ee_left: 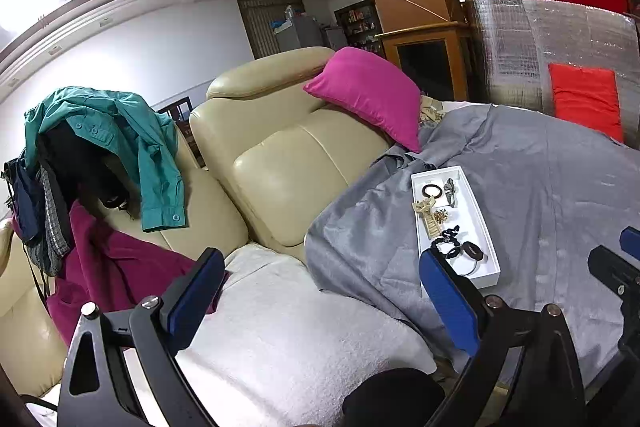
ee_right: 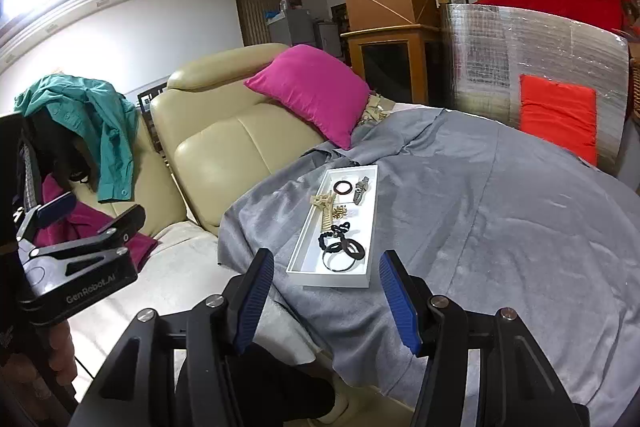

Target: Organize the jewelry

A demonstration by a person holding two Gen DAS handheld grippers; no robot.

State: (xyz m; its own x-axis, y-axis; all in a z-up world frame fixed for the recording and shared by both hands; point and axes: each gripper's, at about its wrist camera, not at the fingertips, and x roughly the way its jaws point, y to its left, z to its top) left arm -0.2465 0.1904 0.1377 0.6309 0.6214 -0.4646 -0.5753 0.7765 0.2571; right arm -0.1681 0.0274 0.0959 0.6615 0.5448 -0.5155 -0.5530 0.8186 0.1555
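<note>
A white tray lies on a grey cloth. In it are a brown ring, a watch, a gold bracelet, small gold pieces, black scrunchies and black bands. The tray shows in the left wrist view too. My right gripper is open and empty, just in front of the tray's near end. My left gripper is open and empty, left of the tray, over a white towel. It also shows in the right wrist view.
A cream leather sofa stands behind, with a pink cushion, a teal shirt and a magenta cloth. A silver foil panel with an orange pad stands at the back right.
</note>
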